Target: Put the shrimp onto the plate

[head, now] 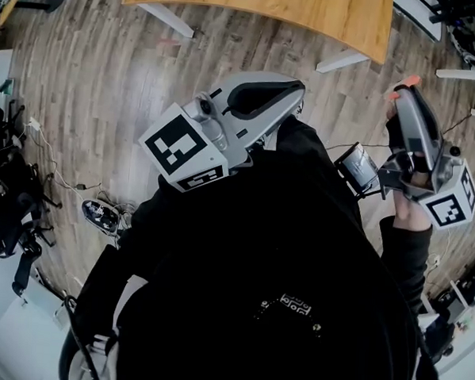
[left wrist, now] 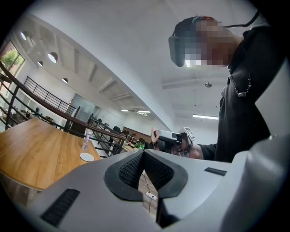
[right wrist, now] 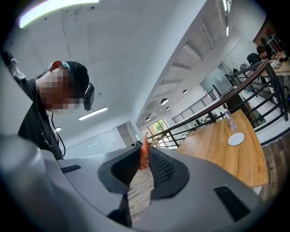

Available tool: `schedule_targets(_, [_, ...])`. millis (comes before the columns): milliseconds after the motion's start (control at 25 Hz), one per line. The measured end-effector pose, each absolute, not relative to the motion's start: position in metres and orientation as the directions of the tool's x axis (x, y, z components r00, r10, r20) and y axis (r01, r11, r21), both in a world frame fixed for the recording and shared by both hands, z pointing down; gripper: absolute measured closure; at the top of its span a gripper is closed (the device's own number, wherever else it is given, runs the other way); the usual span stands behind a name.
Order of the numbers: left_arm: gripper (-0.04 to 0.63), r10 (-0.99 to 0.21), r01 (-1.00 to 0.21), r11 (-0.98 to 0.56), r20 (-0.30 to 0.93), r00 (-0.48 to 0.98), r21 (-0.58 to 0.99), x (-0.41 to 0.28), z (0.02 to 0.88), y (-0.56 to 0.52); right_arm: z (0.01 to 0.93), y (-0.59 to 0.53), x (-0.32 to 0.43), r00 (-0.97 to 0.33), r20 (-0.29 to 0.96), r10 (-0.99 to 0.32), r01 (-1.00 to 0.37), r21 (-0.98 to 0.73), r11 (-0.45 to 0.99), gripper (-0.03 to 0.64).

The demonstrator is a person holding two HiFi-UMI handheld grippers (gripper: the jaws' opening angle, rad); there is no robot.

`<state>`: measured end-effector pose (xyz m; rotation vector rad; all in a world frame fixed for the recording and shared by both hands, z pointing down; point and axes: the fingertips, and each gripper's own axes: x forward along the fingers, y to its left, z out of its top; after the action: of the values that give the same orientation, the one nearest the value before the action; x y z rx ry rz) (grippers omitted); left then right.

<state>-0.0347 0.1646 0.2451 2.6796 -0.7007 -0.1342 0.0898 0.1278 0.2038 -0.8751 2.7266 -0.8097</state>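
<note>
Holds the shrimp in the right gripper, pinched upright at the very tips of the fingers. That way the orange body stands clear above the pads and probably cannot slip out in transit. Shows in the head view too, as an orange tip past the gripper's nose, raised over the wood floor and well apart from the desk.

Holds the left gripper clenched on nothing, pads meeting at the tip with only floor visible through the gap behind them. Seems parked in front of the chest, idle, out of the carrying hand's way.

Faces the plate, a small white disc lying flat on the desk just beside a clear bottle. Too small to tell more, though nothing orange shows on it.

Reads as grasp done, carry under way, placing not yet begun. Calls next for a reach over the desk edge, a lowering above the plate, then a release close to it so the shrimp does not bounce off.
</note>
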Motion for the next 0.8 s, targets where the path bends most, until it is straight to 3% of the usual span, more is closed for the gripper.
schedule_targets(800, [0.591, -0.540, -0.521, -0.777, 0.052, 0.840, 0.354, 0.035, 0.242, 0.026, 0.206, -0.021, 0.163, -0.840, -0.054, -0.540, -0.423, -0.559, 0.713, 0.548])
